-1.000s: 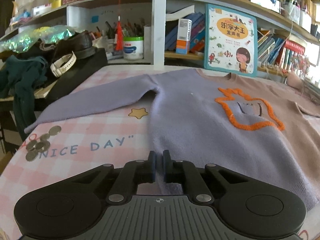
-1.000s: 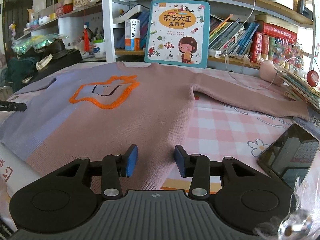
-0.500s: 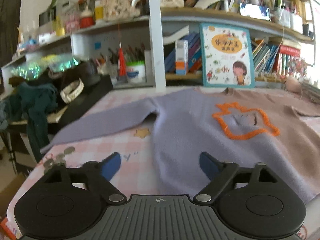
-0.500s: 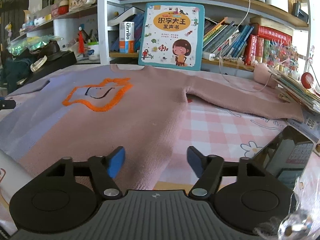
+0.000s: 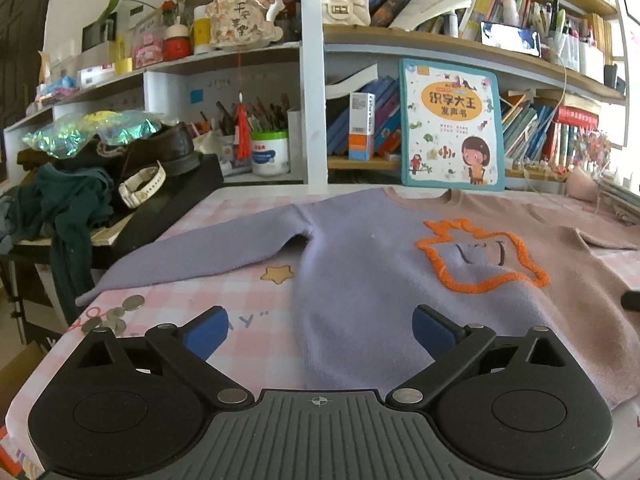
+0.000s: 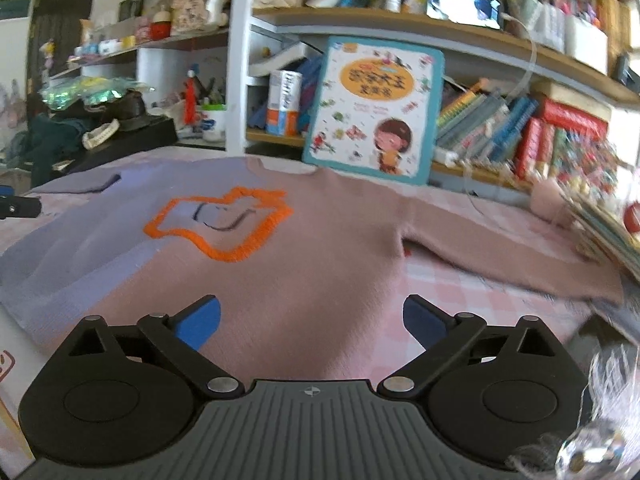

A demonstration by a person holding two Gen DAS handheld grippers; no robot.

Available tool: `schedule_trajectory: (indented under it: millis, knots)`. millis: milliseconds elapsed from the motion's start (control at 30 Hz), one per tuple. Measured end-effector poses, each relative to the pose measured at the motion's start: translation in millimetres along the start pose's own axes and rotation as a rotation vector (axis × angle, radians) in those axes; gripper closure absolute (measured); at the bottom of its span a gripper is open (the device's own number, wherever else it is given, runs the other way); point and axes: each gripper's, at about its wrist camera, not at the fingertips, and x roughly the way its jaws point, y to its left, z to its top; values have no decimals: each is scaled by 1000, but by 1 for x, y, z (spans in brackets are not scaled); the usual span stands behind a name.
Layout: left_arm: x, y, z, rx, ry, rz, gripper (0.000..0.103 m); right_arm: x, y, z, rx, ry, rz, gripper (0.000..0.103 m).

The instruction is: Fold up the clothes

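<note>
The sweater (image 5: 360,280), half lilac and half dusty pink, lies flat and face up on the checked tablecloth (image 5: 224,300), both sleeves spread: no fold is made yet, so all folding remains. Your left gripper (image 5: 320,330) and right gripper (image 6: 312,320) hover near its hem, jaws wide, holding nothing. Coins (image 5: 116,316) lie beside the left sleeve.

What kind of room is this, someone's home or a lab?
Most likely a lived-in home, perhaps a child's study corner. Crowded wooden bookshelves run behind the table, a teal-edged children's picture book leans against them, and a lilac-and-pink knitted sweater lies spread flat on a pink checked tablecloth.
</note>
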Motion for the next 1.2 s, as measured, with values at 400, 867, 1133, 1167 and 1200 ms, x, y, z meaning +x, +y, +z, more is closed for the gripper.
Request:
schedule_trajectory:
  millis: [400,867,1133,1167,1200]
  knots:
    - [8,10,1,7,43,43,2,29,30,30,-141,-95,171,1]
    - [33,36,15,67,62,194,2,45,36,38,-136,-90,269,1]
    - [39,54,30,43,29,212,2,53,37,35,-131,-43,269,1]
    - [41,57,31,44,26,221,2,55,37,35,-126,-32,269,1]
    - [43,60,32,41,28,227,2,57,36,35,-121,-20,269,1]
